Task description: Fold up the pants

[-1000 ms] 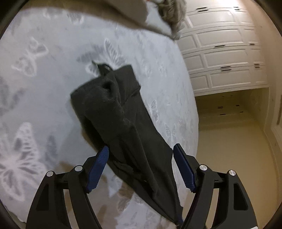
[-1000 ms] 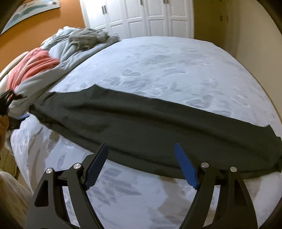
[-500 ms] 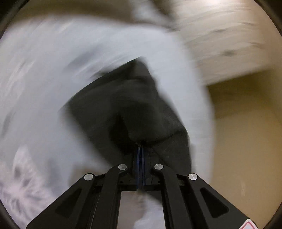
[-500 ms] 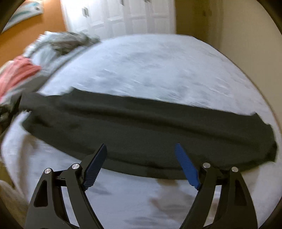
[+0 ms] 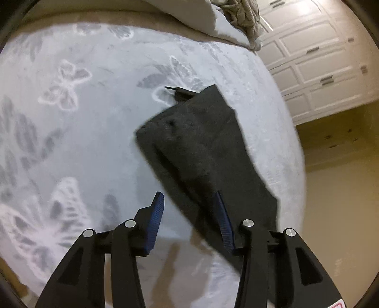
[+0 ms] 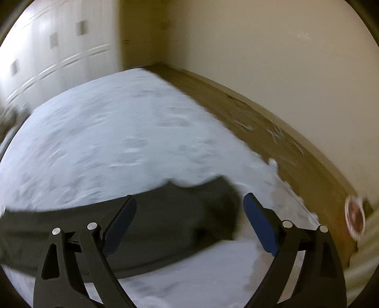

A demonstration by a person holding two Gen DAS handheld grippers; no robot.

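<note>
Dark grey pants [image 5: 203, 151] lie stretched out on a bed with a pale butterfly-print cover [image 5: 71, 113]. My left gripper [image 5: 188, 203] is open and empty, hovering over the near waist end of the pants, with its right finger above the cloth. In the right wrist view the other end of the pants [image 6: 180, 213] lies flat. My right gripper [image 6: 189, 208] is open and empty, straddling that end just above it. The view is motion-blurred.
A bundle of grey bedding and clothes [image 5: 236, 21] lies at the far end of the bed. White panelled cupboards [image 5: 315, 59] stand beyond. The bed edge [image 6: 284, 180] drops to a wooden floor [image 6: 272, 132] by the wall. A round reddish object [image 6: 354, 219] sits at the right.
My left gripper shut on the pants half a second ago, then opened and let them go. My right gripper swung right along the pants to their far end, staying open.
</note>
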